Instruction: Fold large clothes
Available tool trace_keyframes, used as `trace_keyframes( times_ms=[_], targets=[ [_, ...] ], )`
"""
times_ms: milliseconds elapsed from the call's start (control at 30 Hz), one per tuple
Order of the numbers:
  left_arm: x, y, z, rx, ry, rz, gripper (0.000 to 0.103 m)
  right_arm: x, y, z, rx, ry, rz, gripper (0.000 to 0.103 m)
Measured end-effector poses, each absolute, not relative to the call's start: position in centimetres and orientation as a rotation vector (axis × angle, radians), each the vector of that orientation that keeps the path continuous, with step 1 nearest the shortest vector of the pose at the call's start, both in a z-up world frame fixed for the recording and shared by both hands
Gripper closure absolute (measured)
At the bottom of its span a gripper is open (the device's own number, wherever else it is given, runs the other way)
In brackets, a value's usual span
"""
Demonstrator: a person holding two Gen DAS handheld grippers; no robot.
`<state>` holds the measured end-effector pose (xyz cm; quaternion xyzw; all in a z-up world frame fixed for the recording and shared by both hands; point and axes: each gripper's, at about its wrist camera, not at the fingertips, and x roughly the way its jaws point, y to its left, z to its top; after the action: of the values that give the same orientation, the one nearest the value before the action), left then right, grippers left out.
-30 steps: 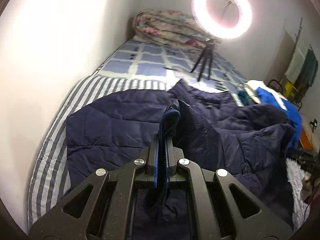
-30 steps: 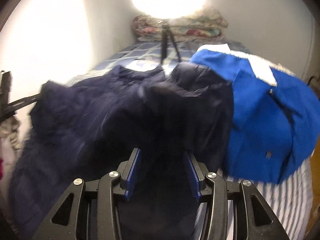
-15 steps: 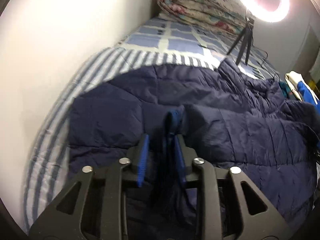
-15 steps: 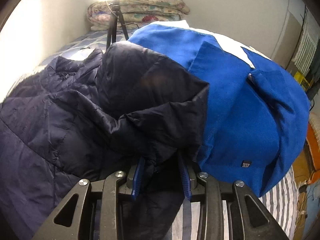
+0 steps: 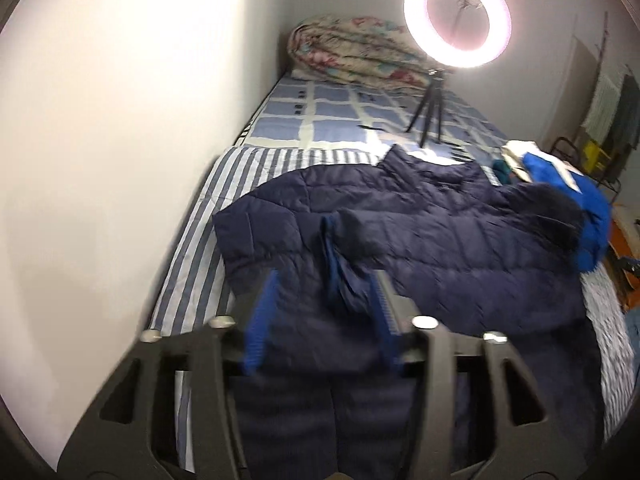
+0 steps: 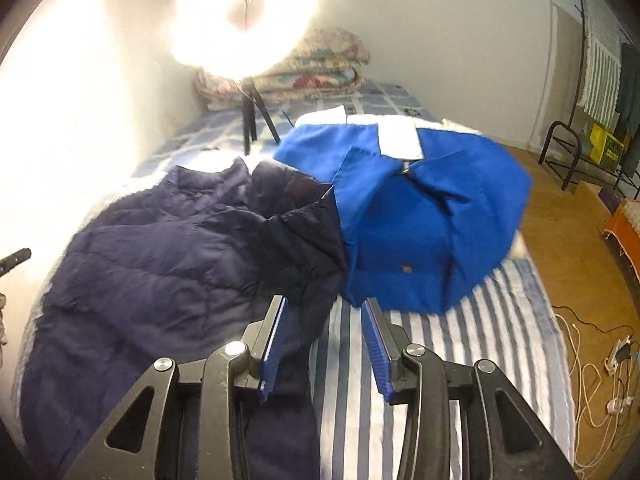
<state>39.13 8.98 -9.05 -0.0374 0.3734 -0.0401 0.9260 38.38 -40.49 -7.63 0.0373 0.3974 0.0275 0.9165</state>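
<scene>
A large navy quilted jacket (image 5: 440, 240) lies spread on the striped bed; it also shows in the right wrist view (image 6: 180, 248). Its blue-lined edge (image 5: 334, 256) lies loose between my left fingers. My left gripper (image 5: 326, 284) is open above the jacket's near part. My right gripper (image 6: 324, 312) is open and empty over the jacket's right edge and the striped sheet. One jacket sleeve lies against a blue garment (image 6: 420, 216).
A ring light on a tripod (image 5: 430, 116) stands on the checked blanket behind the jacket. A folded floral quilt (image 5: 352, 56) is at the bed head. A white wall (image 5: 120, 160) runs along the left. Cables (image 6: 592, 368) lie on the wooden floor at right.
Both grippers have opened and let go of the jacket, and both have drawn back from it. The jacket now lies flatter on the bed.
</scene>
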Motion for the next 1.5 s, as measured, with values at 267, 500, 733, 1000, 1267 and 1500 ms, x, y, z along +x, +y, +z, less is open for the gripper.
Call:
trace_keyframes(
  times_ms=[267,500,733,1000,1267,1500],
  targets=[
    [29.7,8.3,-6.4,-0.043,0.774,-0.147,0.033,28.9,-41.6,-5.5,0.127,0.808,0.122,0.063],
    [22.6,10.5,-8.7,-0.046,0.895,-0.164,0.028,20.4,-40.4,-7.5,0.06,0.86,0.2,0.036],
    [17.3,15.5,-14.2,-0.187,1.067,-0.108,0.027,15.7,-40.5,-13.7,0.136,1.042,0.247,0.034],
    [14.3,18.6,-19.5,-0.361,1.218,-0.09,0.027,14.0,-38.5,-17.8,0.18,1.191,0.351,0.034],
    [12.2,17.2,-21.1,-0.333,1.271,-0.15,0.027,12.3,-37.9,-19.8,0.212,1.262,0.411,0.033],
    [11.4,15.5,-20.9,-0.289,1.266,-0.182,0.077,11.8,-37.2,-20.0,0.247,1.28,0.503,0.033]
  ],
)
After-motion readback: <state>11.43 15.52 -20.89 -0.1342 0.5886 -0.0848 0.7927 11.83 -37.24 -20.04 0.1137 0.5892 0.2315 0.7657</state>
